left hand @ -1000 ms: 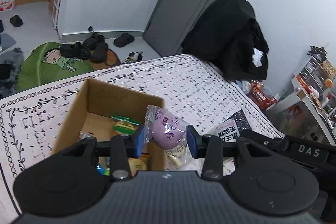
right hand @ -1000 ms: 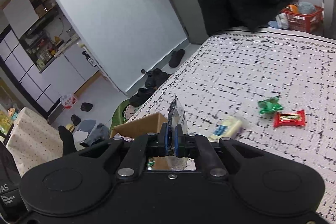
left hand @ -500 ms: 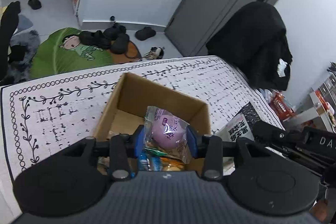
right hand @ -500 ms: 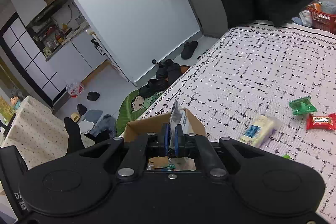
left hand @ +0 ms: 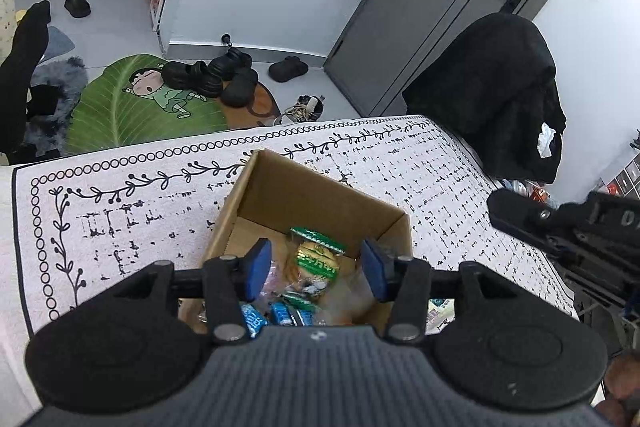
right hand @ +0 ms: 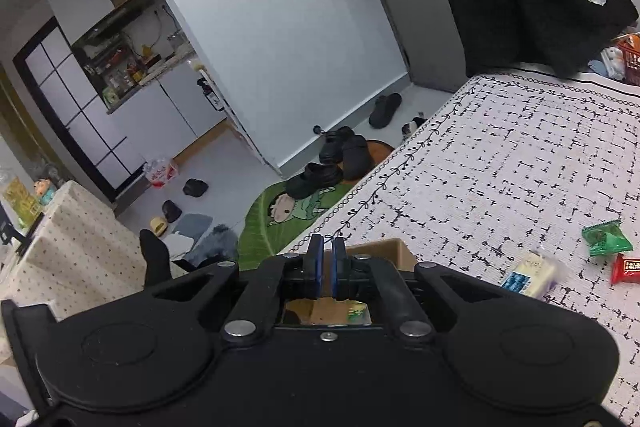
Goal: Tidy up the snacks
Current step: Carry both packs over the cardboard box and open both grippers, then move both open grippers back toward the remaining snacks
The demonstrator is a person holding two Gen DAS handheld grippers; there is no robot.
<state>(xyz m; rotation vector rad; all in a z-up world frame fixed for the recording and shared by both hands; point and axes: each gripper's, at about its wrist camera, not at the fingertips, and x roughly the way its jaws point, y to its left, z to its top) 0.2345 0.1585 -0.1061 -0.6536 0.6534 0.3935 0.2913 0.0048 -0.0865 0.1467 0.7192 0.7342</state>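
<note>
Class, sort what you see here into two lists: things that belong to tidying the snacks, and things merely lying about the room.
Belonging to the job:
cardboard box
green-wrapped cake inside it
green packet
red packet
pale wrapped bar
left tongs
right tongs

Lying about:
black shoes
leaf-shaped mat
black coat

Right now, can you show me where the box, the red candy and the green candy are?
box (left hand: 320,201): left wrist view, inner back wall.
red candy (right hand: 629,267): right wrist view, middle of wrapper.
green candy (right hand: 605,238): right wrist view, middle of wrapper.
</note>
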